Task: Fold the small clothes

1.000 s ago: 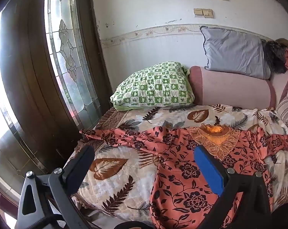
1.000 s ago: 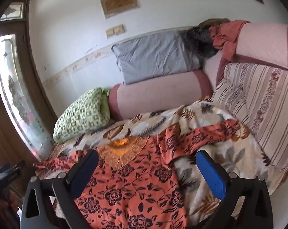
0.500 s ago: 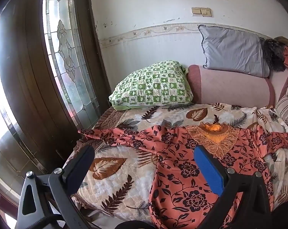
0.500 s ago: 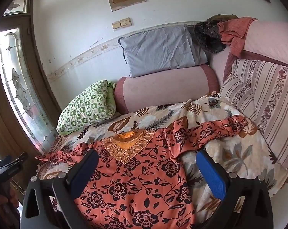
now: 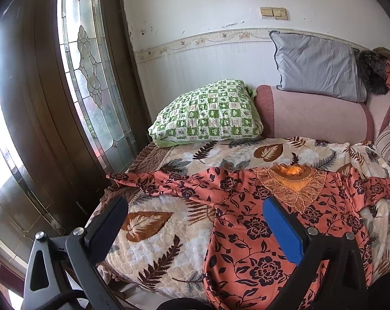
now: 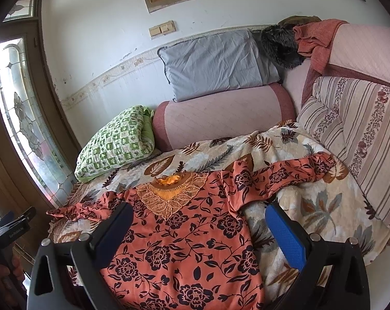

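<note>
The left gripper (image 5: 195, 222), a black two-finger tool with one blue pad showing, stood wide open and held nothing; its fingers hung above the near edge of the bed, apart from the cloth. The right gripper (image 6: 197, 226), of the same build, was likewise spread wide and empty, poised over the lower part of the garment without touching it.

One orange blouse with black flower print and a lace-trimmed neckline (image 5: 267, 222) lay spread flat on the leaf-patterned quilted bedspread (image 5: 153, 242), neck toward the wall. Its two sleeves were stretched out sideways: one reached toward the door-side edge of the bed, the other (image 6: 285, 175) ran toward the striped cushion (image 6: 355, 139).

At the head of the bed lay one long pink bolster (image 6: 220, 113). One green-and-white checked pillow (image 5: 208, 113) rested beside it, touching the bedspread, and one grey pillow (image 6: 215, 62) leaned on top of the bolster against the white wall. One dark furry item (image 6: 280, 46) and one salmon knitted cloth (image 6: 313, 41) sat in the corner. One wooden door with a leaded glass panel (image 5: 91, 72) stood by the bed. In the right wrist view, a hand (image 6: 4, 276) at the lower left edge gripped a black handle.
</note>
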`<state>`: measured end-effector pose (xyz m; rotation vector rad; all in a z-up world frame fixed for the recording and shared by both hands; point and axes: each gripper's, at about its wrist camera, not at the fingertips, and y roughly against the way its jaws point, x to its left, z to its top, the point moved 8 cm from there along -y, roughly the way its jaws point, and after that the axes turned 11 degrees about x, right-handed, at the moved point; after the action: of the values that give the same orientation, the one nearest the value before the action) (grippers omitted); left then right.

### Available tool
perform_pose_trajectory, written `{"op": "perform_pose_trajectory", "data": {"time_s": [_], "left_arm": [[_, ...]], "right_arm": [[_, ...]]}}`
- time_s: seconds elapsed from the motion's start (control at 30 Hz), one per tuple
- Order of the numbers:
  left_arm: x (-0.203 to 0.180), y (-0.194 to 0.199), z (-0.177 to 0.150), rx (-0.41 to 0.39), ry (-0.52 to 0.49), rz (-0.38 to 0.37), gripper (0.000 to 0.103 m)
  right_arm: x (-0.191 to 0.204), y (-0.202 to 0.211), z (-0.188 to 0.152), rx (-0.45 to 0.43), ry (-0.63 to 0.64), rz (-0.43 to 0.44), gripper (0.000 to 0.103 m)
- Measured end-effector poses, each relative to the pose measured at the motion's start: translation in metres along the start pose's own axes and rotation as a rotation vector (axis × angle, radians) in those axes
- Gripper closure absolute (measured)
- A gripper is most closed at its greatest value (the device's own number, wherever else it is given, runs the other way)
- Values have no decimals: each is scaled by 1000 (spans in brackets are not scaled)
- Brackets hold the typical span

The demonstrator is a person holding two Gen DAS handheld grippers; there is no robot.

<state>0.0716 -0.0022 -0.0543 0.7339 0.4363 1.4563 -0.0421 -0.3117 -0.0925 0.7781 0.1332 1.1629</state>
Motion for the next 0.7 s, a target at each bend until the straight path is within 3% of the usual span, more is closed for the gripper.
{"op": "perform_pose_trajectory", "data": {"time_s": [0.7], "left_arm": [[5, -10, -1, 6, 15, 13, 0]], "right_arm": [[-5, -13, -5, 18, -6, -4, 0]]}}
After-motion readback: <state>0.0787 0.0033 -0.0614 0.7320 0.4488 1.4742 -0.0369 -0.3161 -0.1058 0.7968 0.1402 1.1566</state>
